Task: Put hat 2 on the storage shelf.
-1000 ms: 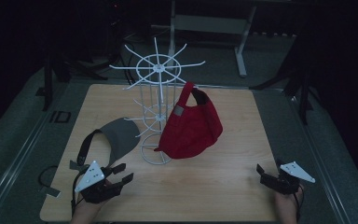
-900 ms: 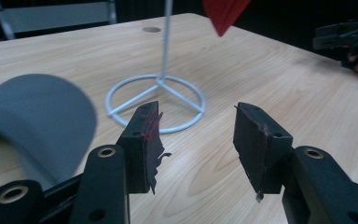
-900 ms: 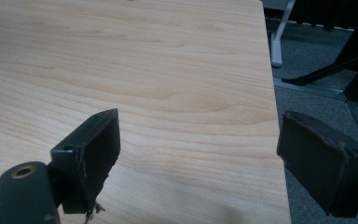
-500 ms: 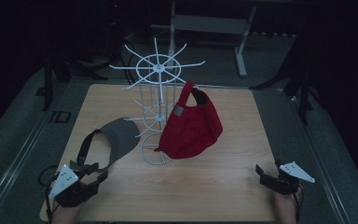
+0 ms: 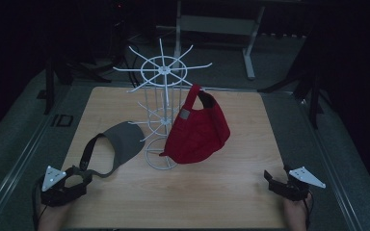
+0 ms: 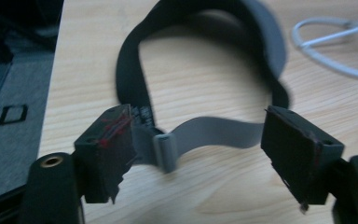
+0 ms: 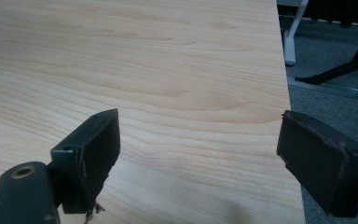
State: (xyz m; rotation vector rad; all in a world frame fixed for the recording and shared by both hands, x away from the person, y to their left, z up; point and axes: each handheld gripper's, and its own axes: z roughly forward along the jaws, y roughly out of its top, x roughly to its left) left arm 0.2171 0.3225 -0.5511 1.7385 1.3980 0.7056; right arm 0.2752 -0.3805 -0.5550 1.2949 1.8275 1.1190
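Note:
A grey visor [image 5: 121, 143] lies on the wooden table [image 5: 231, 202] left of a white wire rack [image 5: 162, 77]. A red cap [image 5: 197, 132] hangs from one of the rack's arms. My left gripper [image 5: 83, 175] sits at the table's near left corner, open, right at the visor's black strap. In the left gripper view the grey strap end and its buckle [image 6: 165, 150] lie between the open jaws of the left gripper [image 6: 198, 140], which touch nothing. My right gripper [image 5: 271, 181] rests open at the near right over bare wood, as the right gripper view [image 7: 198, 144] shows.
The rack's round base [image 6: 335, 42] stands just right of the visor. A dark floor mat [image 5: 24, 144] borders the table's left edge, and its right edge [image 7: 289, 93] drops to grey floor. Metal stand legs [image 5: 250, 53] stand beyond the far edge.
My left gripper has shifted left along the near edge and turned toward the visor's strap. The right gripper, cap and visor have stayed put.

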